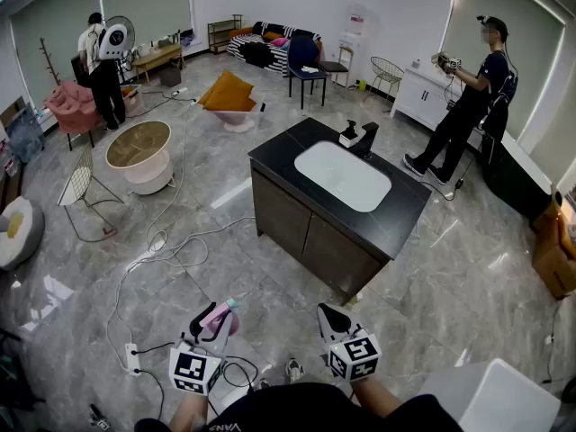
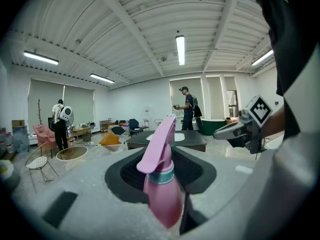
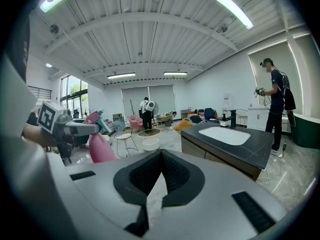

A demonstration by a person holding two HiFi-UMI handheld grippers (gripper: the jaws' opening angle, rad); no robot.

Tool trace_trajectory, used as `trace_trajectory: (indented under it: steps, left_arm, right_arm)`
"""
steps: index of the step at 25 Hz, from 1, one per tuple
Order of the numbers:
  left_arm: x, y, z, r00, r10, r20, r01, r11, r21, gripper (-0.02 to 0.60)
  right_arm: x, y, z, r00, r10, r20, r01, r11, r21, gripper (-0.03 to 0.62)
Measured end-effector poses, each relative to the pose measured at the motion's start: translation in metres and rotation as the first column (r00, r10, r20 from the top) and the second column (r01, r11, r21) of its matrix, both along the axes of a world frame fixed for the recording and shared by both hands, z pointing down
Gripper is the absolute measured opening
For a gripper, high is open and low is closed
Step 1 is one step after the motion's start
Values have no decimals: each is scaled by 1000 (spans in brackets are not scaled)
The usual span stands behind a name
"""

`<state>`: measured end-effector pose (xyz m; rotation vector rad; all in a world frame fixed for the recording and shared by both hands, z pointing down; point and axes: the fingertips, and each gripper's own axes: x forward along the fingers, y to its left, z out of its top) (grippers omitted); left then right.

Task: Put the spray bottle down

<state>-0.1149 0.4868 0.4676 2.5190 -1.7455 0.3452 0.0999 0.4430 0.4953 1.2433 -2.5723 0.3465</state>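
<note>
The pink spray bottle [image 1: 220, 317] with its teal collar stands upright between the jaws of my left gripper [image 1: 209, 320], which is shut on its body. In the left gripper view the spray bottle [image 2: 162, 184] fills the gap between the dark pads [image 2: 197, 171], nozzle pointing away. My right gripper [image 1: 326, 315] hovers beside it on the right, jaws together and empty. In the right gripper view the right gripper [image 3: 159, 156] points toward the black counter [image 3: 260, 146], with the spray bottle [image 3: 100, 146] off to its left. Both hang over the floor, short of the counter.
A black sink counter [image 1: 279, 156] with a white basin and dark faucet [image 1: 364, 139] stands ahead. Cables [image 1: 171, 250] and a power strip [image 1: 133, 358] lie on the floor to the left. A round table [image 1: 139, 151], a wire chair [image 1: 81, 183] and two persons [image 1: 468, 97] are farther off.
</note>
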Motion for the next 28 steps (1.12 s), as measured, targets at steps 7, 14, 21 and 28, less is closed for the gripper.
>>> trace_trajectory:
  steps: [7,14,21,28]
  left_arm:
    - [22,-32,2,1000,-5,-14,5,1000,9,147]
    - [41,-77,4,1000,-27,-15,27,999,24,146]
    - [35,-117,12,997,-63,-42,63,998,3,146]
    - [2,-196,19,997,-60,-57,61,998,12,146]
  right_arm:
    - [14,-29,-3,996,-18,84,16,1000,18,7]
    - [35,-76,11,996,-30,79,31,999,-11,21]
    - [30,-123,18,996,-56,63,57,998,-19,17]
    - [3,-195,25,998,-27,63,29,999,-27,11]
